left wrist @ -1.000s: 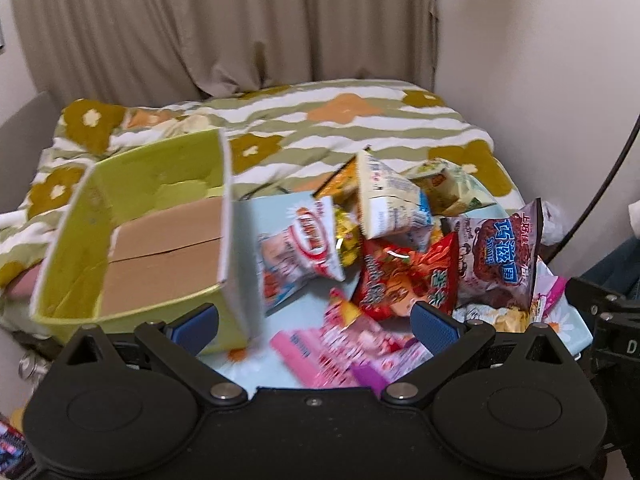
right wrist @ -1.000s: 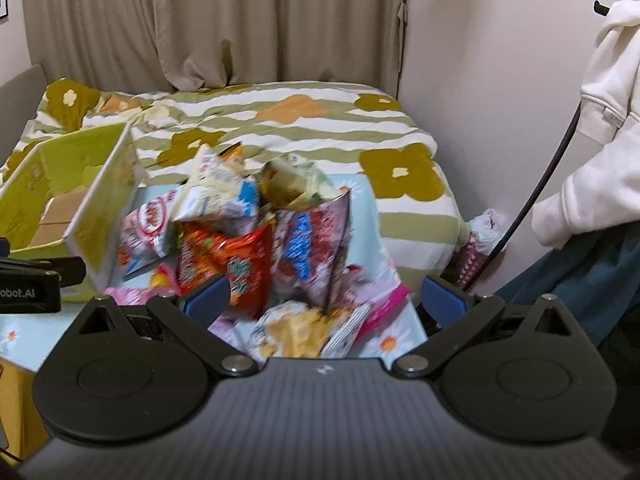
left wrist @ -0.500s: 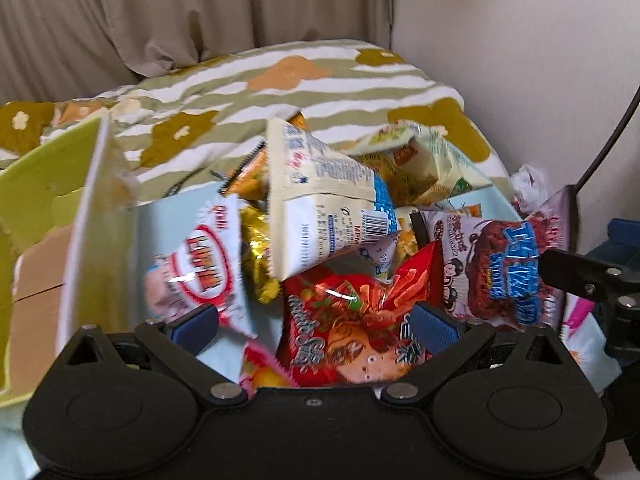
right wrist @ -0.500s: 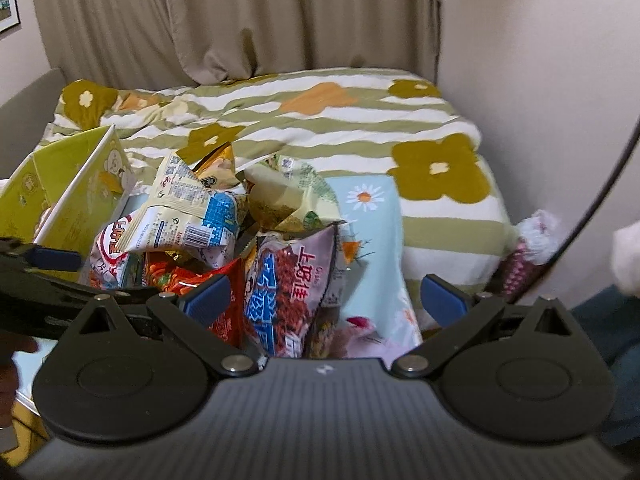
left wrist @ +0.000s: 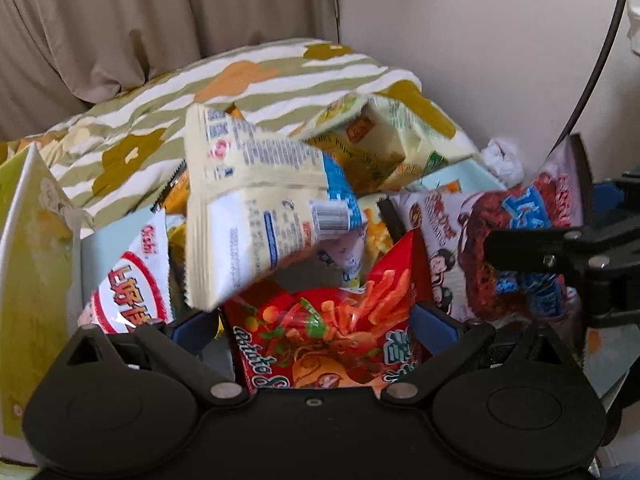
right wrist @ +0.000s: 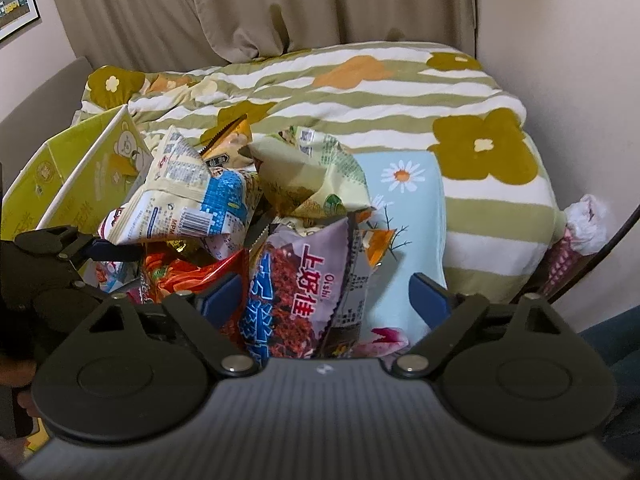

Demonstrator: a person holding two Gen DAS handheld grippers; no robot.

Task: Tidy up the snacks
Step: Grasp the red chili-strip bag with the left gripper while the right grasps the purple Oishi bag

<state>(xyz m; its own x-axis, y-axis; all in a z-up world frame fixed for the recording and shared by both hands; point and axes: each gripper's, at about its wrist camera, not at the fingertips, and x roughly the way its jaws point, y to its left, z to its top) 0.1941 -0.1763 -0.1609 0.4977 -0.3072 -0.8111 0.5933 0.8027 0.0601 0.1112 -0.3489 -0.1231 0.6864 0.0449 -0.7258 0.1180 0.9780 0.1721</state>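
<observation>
Left wrist view: left gripper (left wrist: 314, 330) has closed in on the snack pile since a second ago; jaws spread wide, the red chip bag (left wrist: 324, 336) standing between them, contact not clear. Pink packets in front earlier are gone from sight. Cream-and-blue bag (left wrist: 260, 208) leans above the red one. Green box (left wrist: 32, 280) at left edge. Right gripper (right wrist: 326, 298) also nearer, jaws apart around the purple Oishi bag (right wrist: 304, 284); grip not confirmed. Pile sits on a light-blue cloth (right wrist: 404, 184).

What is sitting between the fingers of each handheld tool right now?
Left gripper: the red snack bag, in its own view. Right gripper: the purple snack bag, likewise.
</observation>
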